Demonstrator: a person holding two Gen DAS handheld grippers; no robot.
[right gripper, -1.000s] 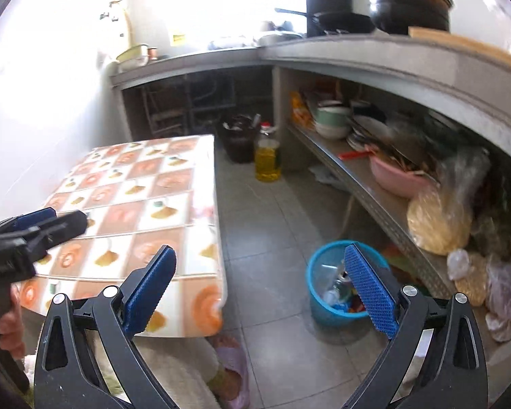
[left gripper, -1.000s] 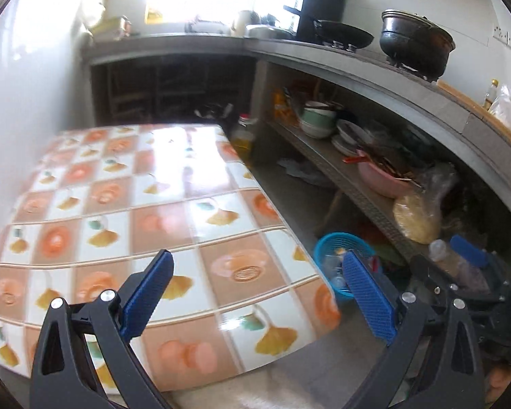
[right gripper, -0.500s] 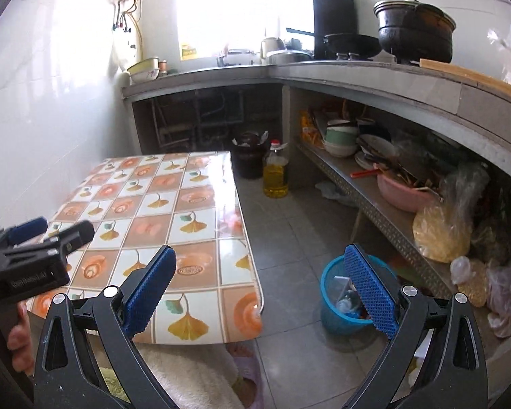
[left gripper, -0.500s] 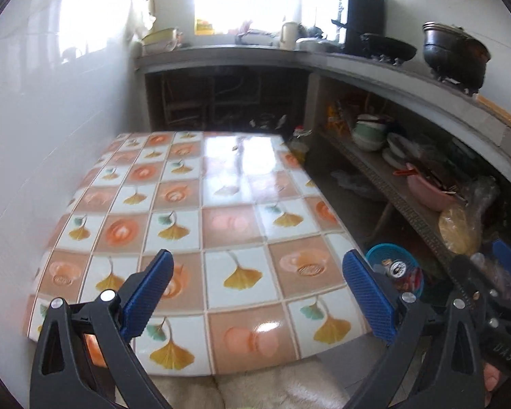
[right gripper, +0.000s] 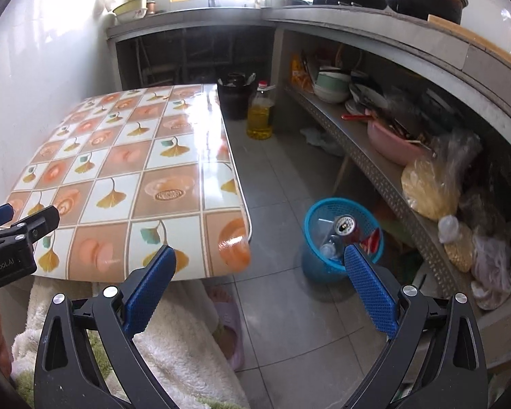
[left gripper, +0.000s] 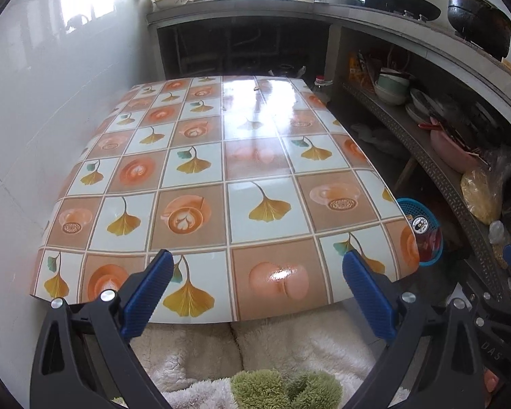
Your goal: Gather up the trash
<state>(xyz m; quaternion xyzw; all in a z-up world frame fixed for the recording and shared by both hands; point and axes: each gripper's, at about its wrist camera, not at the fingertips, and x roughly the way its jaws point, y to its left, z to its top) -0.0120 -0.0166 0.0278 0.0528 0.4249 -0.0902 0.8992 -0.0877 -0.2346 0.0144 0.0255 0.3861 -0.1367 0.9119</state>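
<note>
Trash in blue basket [right gripper: 340, 235] on floor, right of table; both grippers empty.

Basket holds a red can [right gripper: 345, 228], upright, top showing, beside clear plastic pieces. Patterned table [left gripper: 221, 177] lies left of it. Left gripper [left gripper: 255, 289] and right gripper [right gripper: 259, 283] both have blue pads spread wide, holding nothing. Left gripper body reads "GenRobot.AI". Oil bottle [right gripper: 260, 112] stands far, near a dark bin [right gripper: 235, 97].

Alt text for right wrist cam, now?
Open right gripper, empty, hangs past the corner of a tile-patterned table, facing a blue basket on the floor holding a can and other trash. Left gripper shows at left edge.
</note>
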